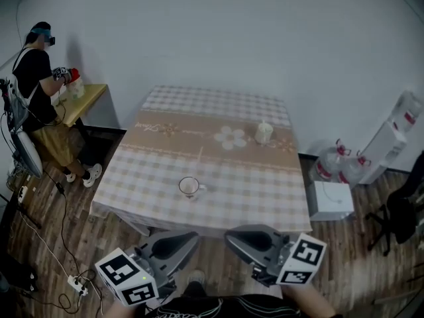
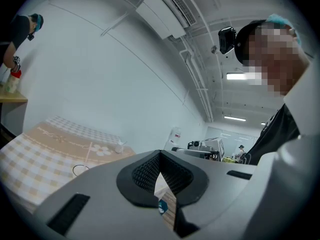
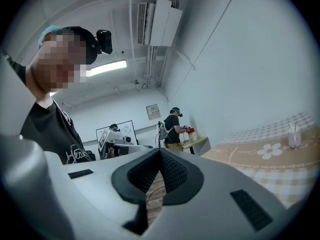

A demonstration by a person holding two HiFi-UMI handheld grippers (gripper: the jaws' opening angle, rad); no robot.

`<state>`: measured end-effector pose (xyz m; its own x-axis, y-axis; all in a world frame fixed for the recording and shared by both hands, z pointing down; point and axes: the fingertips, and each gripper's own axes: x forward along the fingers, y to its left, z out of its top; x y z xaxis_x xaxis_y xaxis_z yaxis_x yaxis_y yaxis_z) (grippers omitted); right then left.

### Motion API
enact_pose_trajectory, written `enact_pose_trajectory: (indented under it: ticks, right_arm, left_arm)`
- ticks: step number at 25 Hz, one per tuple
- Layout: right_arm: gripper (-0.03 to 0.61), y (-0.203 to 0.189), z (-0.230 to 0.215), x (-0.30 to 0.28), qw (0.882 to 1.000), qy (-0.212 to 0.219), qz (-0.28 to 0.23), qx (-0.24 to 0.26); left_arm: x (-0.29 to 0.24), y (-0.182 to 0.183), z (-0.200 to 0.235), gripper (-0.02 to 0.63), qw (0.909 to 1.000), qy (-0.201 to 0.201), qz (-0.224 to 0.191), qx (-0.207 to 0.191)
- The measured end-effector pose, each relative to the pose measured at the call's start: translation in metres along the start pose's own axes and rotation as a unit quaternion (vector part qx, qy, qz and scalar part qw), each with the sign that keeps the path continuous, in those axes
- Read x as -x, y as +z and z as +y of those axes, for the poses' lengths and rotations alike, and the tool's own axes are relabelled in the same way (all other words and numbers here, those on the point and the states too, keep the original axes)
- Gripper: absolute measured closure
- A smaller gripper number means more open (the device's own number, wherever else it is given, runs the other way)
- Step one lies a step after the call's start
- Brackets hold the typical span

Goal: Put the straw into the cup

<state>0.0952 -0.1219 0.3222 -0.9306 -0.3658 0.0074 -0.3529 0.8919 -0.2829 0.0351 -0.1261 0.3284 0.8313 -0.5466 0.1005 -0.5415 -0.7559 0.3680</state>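
Both the left gripper [image 2: 160,159] and the right gripper [image 3: 160,156] are pressed shut with nothing pinched between the pads. They're parked low by the person's body, short of the table's near edge, which reads to me as a neutral rest pose either side of a reach.

Further out, the clear glass mug-style cup [image 1: 189,187] sits upright near the front of the beige checked tablecloth [image 1: 265,197], within easy reach. I can't make out a straw in it. A thin pale line [image 1: 201,154] just beyond might be the straw lying flat. More seem to poke out of a small cream holder [image 1: 264,133] at the far right.
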Motion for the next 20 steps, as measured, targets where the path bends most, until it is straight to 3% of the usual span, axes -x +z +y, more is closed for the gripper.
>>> enact_pose_trajectory:
  ticks: [8,20]
  right_arm:
    - [0.568,0.008,0.040,0.036,1.000,0.021,-0.014,0.018]
    - [0.568,0.021,0.076,0.056,0.998,0.033,-0.023,0.053]
  left_arm:
    - [0.008,-0.002,-0.059,0.617,0.9996,0.005,-0.005,-0.027]
    - [0.026,0.006,-0.098,0.617,0.9974,0.022,-0.021,-0.065]
